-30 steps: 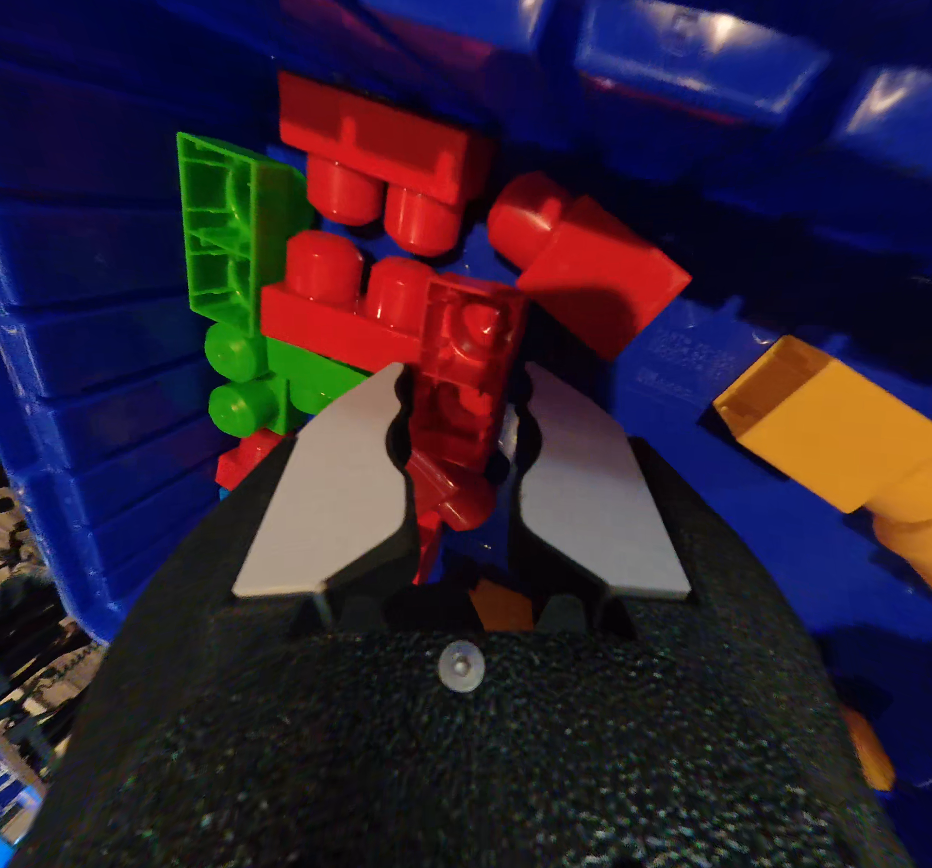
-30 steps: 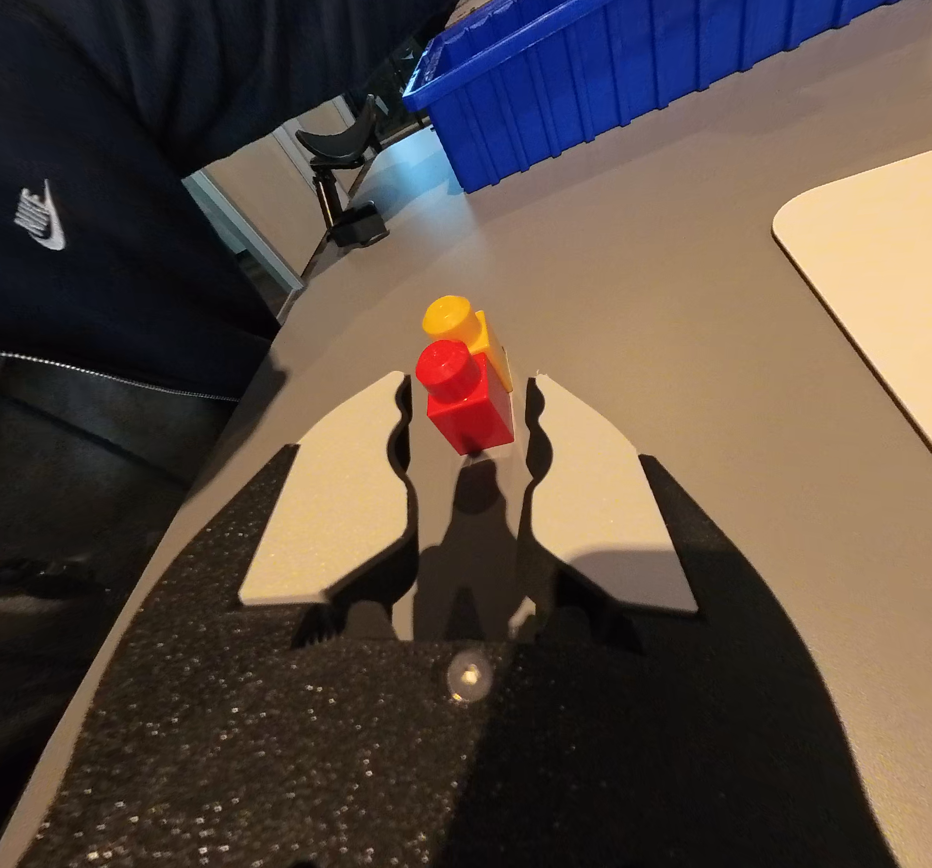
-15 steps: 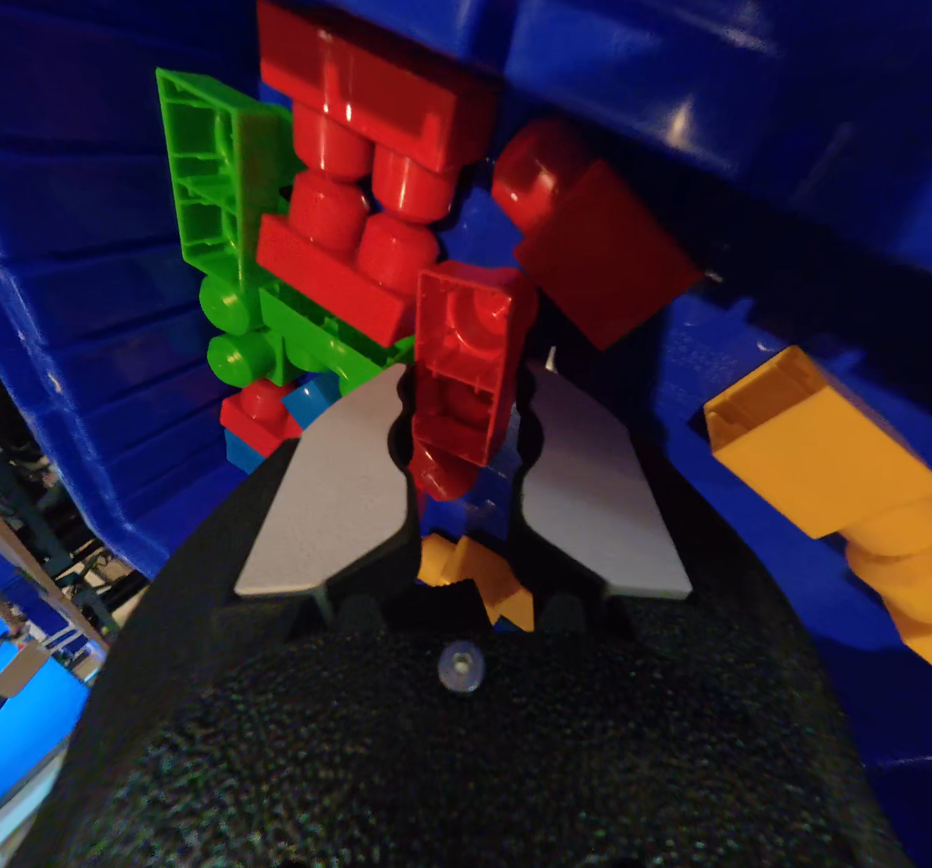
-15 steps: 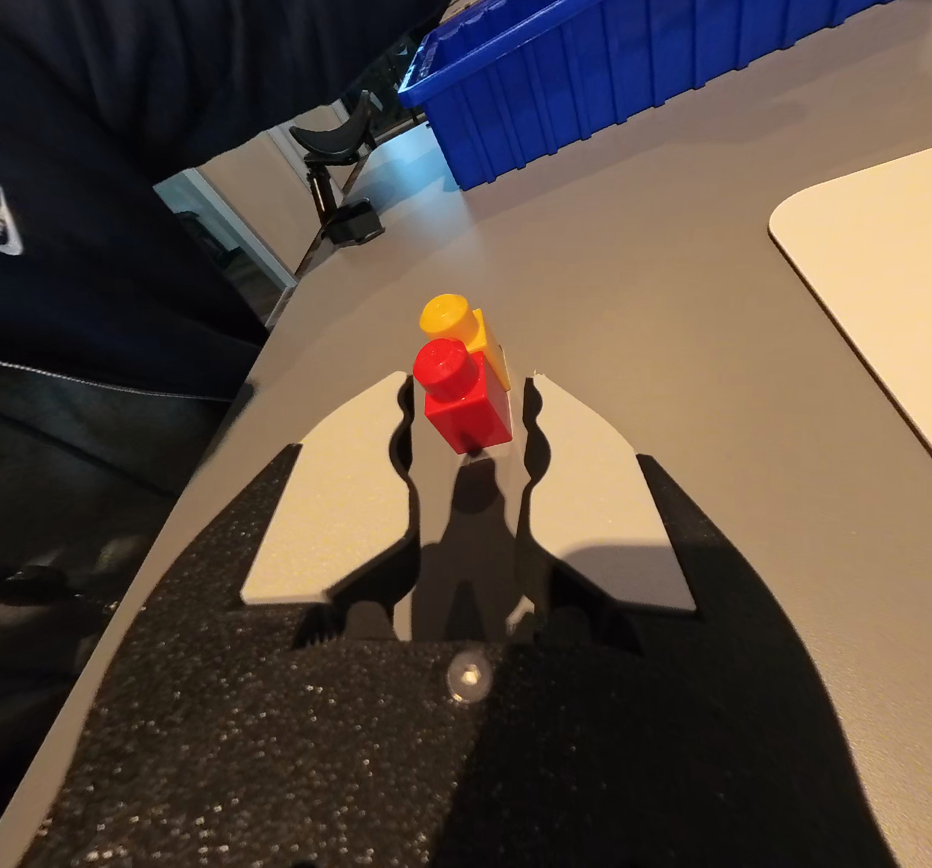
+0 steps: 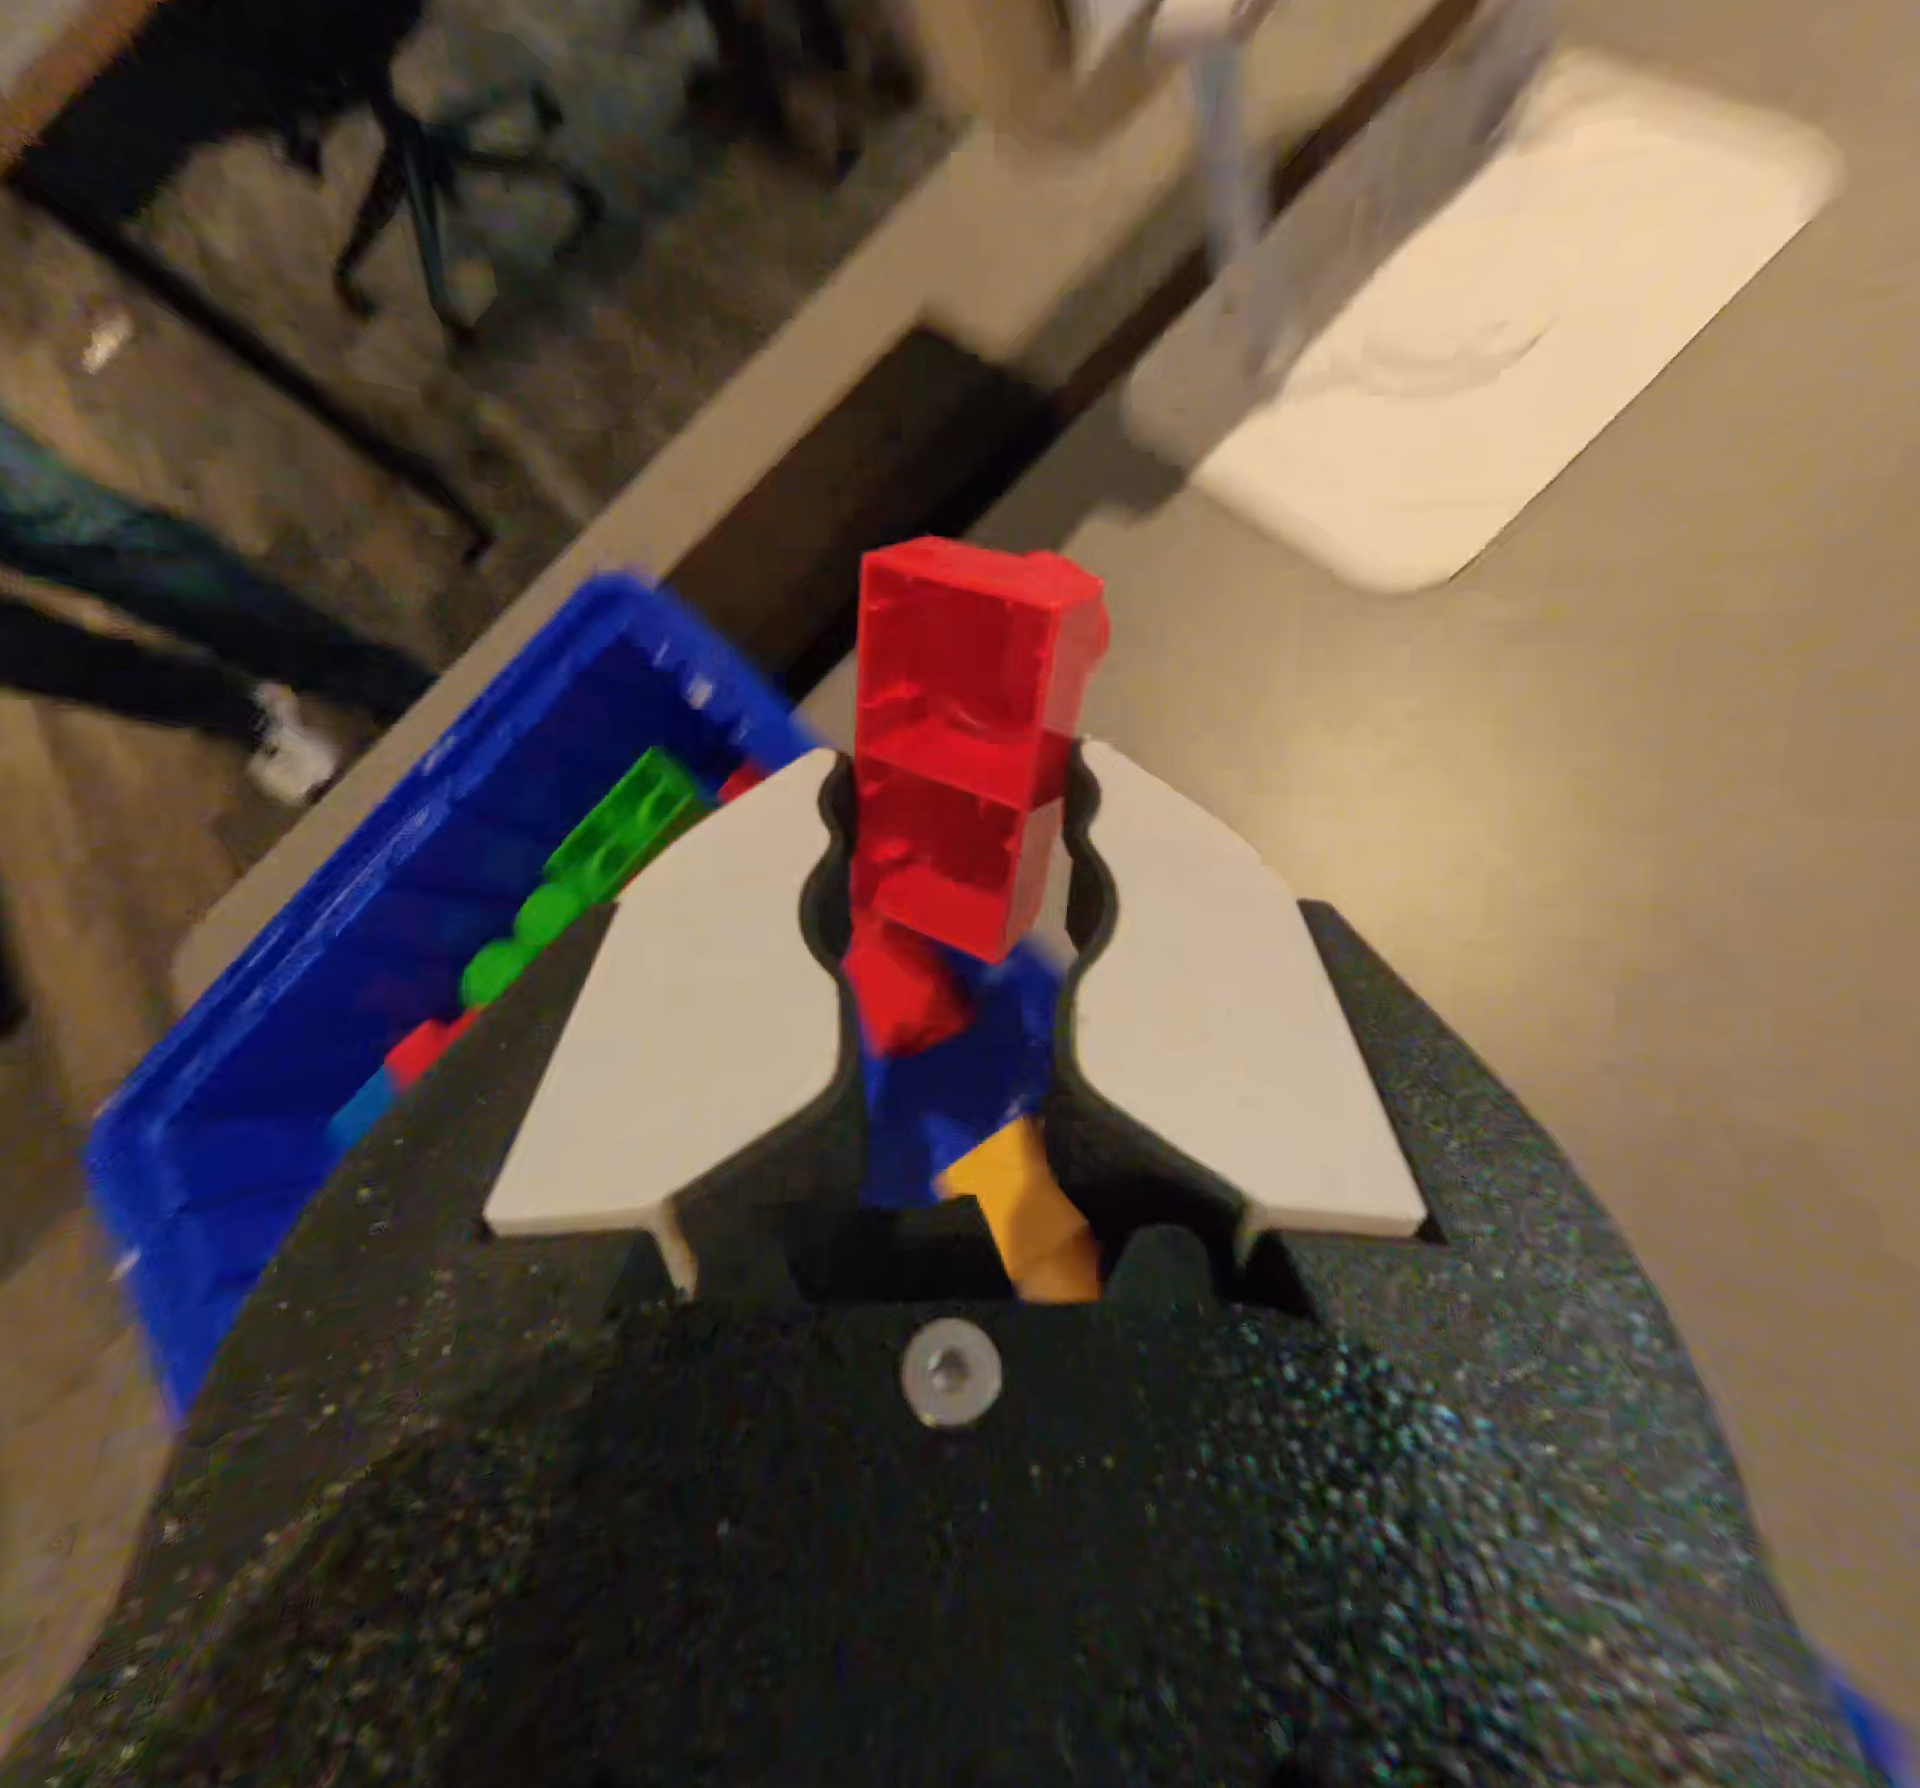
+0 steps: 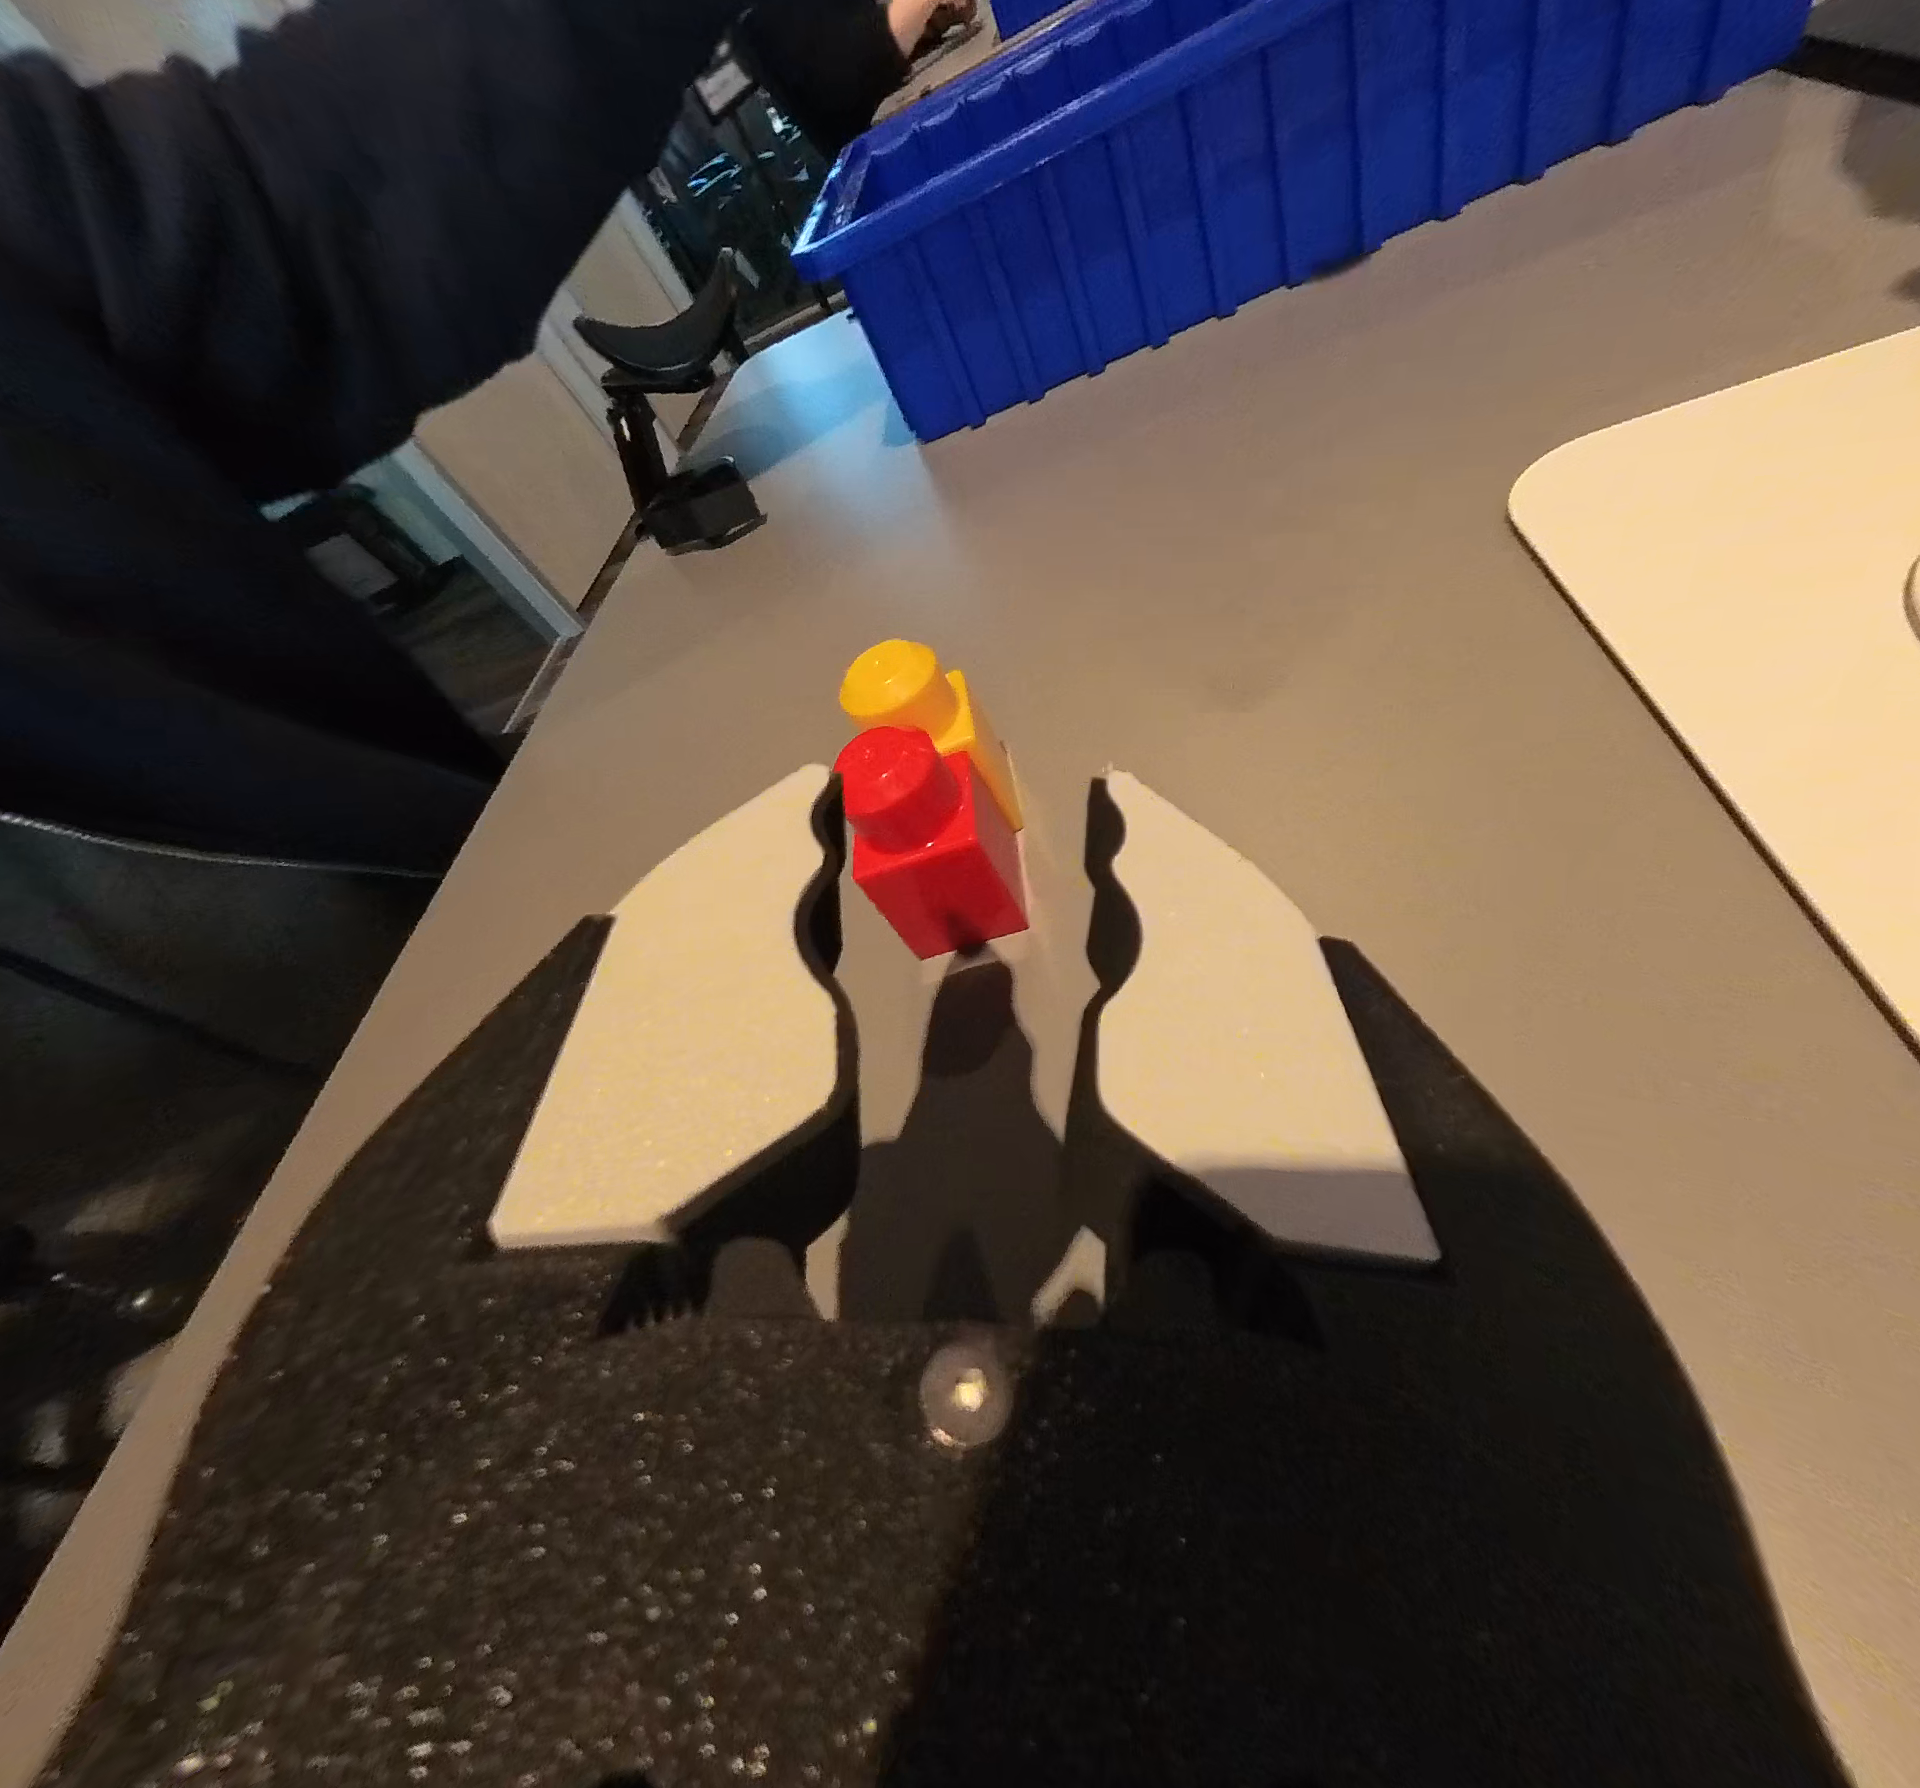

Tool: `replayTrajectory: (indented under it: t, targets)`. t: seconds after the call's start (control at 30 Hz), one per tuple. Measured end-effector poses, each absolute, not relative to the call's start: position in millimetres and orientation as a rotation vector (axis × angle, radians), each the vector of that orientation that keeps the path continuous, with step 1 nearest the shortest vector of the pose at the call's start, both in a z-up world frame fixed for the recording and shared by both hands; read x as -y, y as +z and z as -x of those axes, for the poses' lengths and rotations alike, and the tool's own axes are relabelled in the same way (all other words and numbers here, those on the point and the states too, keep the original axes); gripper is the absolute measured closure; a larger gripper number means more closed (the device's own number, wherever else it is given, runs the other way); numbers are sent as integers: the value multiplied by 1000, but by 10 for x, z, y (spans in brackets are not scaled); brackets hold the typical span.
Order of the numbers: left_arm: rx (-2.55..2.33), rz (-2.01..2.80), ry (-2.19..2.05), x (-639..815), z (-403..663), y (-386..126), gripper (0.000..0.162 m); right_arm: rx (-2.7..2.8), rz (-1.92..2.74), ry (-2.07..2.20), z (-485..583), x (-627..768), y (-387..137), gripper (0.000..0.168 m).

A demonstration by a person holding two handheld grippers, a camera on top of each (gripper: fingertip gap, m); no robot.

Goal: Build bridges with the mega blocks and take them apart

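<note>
Held block: a long red block point(image 5: 966, 751), clamped between the fingers of the left hand-held gripper point(image 5: 961, 782), hollow underside toward the camera, studs pointing back and down; gripped across the narrow sides, likely so the span piece could be pressed down squarely.
Held block position: in the air above the near corner of the blue bin point(image 5: 343, 917), over the bench point(image 5: 1558, 907).
Bin contents: a green block point(image 5: 582, 865) and other red, blue and yellow pieces partly hidden behind the gripper body.
Pillars: a small red block point(image 6: 935, 855) upright on the bench, a yellow block point(image 6: 925, 710) just behind, touching or nearly so; too close to tell; probably meant as bridge supports.
Right hand-held gripper point(image 6: 961, 865): parted wide, empty, fingers either side of the small red block without touching, seemingly poised to steady it.
Stage: building, judged early; span not yet set.
Surroundings: pale mat point(image 6: 1714, 616) to the right.
</note>
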State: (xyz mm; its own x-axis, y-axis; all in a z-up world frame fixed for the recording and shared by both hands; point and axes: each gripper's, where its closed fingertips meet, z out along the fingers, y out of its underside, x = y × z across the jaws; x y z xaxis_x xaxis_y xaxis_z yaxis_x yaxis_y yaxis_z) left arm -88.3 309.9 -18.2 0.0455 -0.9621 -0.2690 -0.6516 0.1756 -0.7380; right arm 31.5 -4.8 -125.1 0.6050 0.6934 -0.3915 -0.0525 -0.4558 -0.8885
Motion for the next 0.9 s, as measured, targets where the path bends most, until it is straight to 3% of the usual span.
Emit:
replayTrajectory:
  t: [0.27,0.53,0.9]
  targets:
    - [-1252,1221,-1447,-1123,254,728,124,363,1654,730,-481,-129,-902,120]
    - [-902,1084,-2022,-445,-151,231,124,290,1498,587,-287,-93,-393,118]
    - [-973,1104,-2126,-162,-288,63,124,190,1358,723,-264,-49,-182,117]
